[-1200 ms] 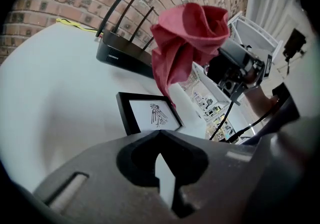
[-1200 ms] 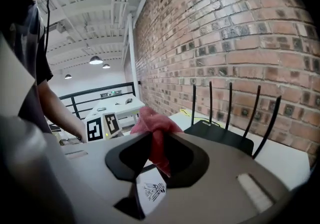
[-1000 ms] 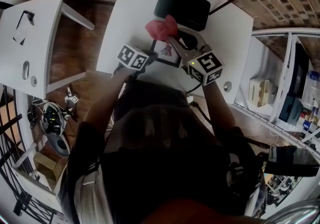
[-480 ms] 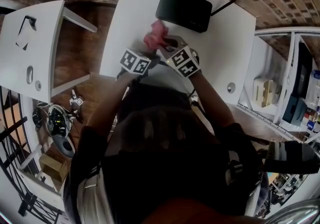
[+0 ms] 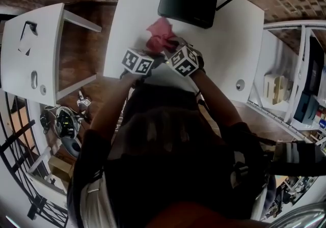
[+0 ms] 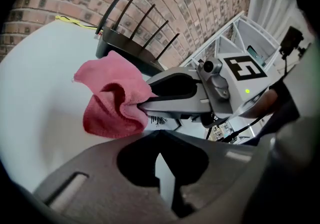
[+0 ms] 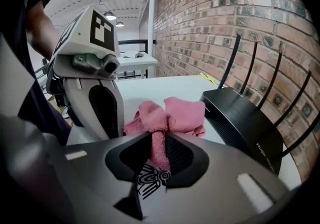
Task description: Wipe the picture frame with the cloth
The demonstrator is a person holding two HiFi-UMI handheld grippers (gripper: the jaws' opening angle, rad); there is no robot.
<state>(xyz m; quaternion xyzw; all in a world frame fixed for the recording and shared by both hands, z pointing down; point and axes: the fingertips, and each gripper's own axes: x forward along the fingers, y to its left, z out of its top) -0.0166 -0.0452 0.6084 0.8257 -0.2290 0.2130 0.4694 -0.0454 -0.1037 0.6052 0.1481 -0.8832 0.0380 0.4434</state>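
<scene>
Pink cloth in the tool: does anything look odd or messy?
Only that the pink terry cloth is bunched into a crumpled wad, pinched in the right tool, not spread flat. Nothing looks spilled or broken.

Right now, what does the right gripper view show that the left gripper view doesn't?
Only the right gripper view: the cloth pinched between the right tongs, the left cube, and ceiling lights. Only the left gripper view: the left tongs closed, the right cube, and white shelving. Both: the cloth, the router, the brick wall, the table and a bit of the picture.
</scene>
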